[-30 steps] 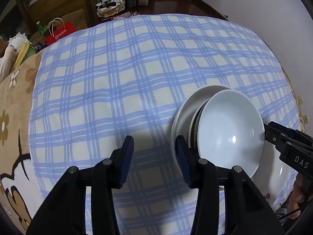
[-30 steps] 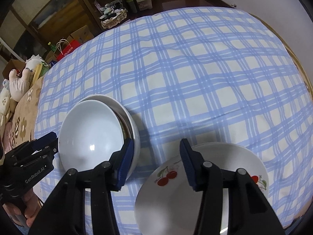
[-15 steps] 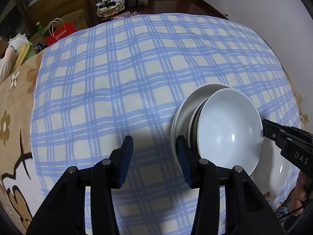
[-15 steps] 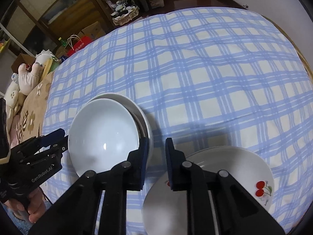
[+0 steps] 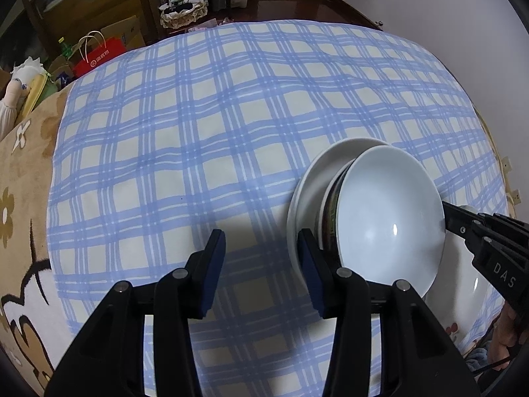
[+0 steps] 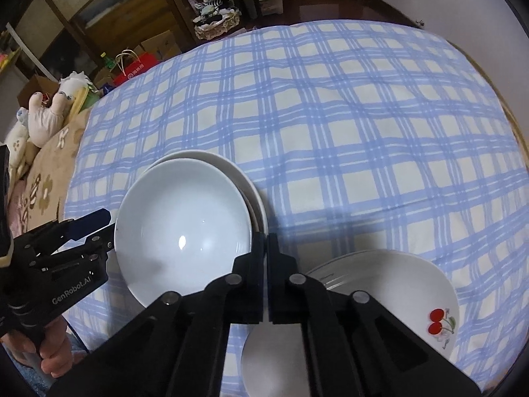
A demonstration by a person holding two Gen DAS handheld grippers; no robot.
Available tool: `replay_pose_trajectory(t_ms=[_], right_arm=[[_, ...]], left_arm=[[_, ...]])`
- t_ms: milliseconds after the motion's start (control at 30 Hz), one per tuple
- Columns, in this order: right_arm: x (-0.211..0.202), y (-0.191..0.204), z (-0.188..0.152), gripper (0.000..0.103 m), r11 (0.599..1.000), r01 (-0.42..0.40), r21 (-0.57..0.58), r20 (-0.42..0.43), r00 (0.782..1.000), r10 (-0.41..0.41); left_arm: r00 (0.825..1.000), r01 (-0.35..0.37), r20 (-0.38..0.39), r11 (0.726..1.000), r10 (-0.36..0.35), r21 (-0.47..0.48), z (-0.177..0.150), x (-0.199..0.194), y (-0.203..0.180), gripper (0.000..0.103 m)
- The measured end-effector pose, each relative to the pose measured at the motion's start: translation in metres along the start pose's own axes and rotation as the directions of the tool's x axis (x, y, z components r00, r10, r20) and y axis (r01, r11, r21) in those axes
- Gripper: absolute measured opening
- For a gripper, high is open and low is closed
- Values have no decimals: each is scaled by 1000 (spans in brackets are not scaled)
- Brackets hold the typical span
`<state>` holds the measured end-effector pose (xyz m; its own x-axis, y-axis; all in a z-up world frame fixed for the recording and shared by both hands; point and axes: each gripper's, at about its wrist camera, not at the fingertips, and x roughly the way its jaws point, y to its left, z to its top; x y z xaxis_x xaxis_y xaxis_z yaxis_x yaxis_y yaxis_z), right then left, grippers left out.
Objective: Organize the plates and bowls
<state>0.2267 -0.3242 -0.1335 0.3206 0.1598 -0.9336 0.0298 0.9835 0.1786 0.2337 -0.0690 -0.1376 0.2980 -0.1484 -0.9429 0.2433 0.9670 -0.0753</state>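
Note:
A stack stands on the blue-checked cloth: a white plate (image 5: 305, 195) (image 6: 239, 169) at the bottom, a dark-patterned bowl (image 5: 329, 221) on it, and a plain white bowl (image 5: 390, 218) (image 6: 185, 225) on top. My left gripper (image 5: 261, 248) (image 6: 108, 221) is half open and holds nothing; its right finger sits just beside the plate's left rim. My right gripper (image 6: 266, 236) (image 5: 446, 207) is shut at the stack's right side. The plate's rim runs straight into the slit between its tips. A cherry-printed plate (image 6: 413, 284) (image 5: 463, 284) lies to the right, under my right gripper.
The checked tablecloth (image 5: 231, 125) covers the table and stretches far ahead. A brown flowered blanket (image 5: 23, 172) borders it on the left. Past the far edge are a red bag (image 5: 99, 56), a basket (image 6: 216, 21) and plush toys (image 6: 49, 112). A hand (image 6: 49, 360) holds the left gripper.
My right gripper's jaws went from half open to shut and slid a little toward the stack's rim. The left gripper and the stack stayed where they were.

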Motion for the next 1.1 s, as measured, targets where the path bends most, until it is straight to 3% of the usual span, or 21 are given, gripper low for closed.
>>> replay_pose_trajectory(t_ms=[300,667,767,867,1100], right_arm=[[4,-13,4,3,995,-75,61,-5,997,75],[9,-32,6,4,967,-204,154,-26,977,211],[9,-31,5,4,974,-180,138,-24,982,185],[7,-20,4,3,993,-100,61,-19,995,101],[8,-21,4,3,996,-64,63,-12,998,65]], left_arm=[[1000,12,-14,1000,-13,-18,0,1,1,42],[998,-43,36,999,41,30,0,-8,-4,43],[1000,-18,17,1000,18,15,0,-4,-2,43],[1000,-16,13,1000,15,12,1,-2,-2,43],[1000,10,-7,1000,-10,-10,1,3,-1,44]])
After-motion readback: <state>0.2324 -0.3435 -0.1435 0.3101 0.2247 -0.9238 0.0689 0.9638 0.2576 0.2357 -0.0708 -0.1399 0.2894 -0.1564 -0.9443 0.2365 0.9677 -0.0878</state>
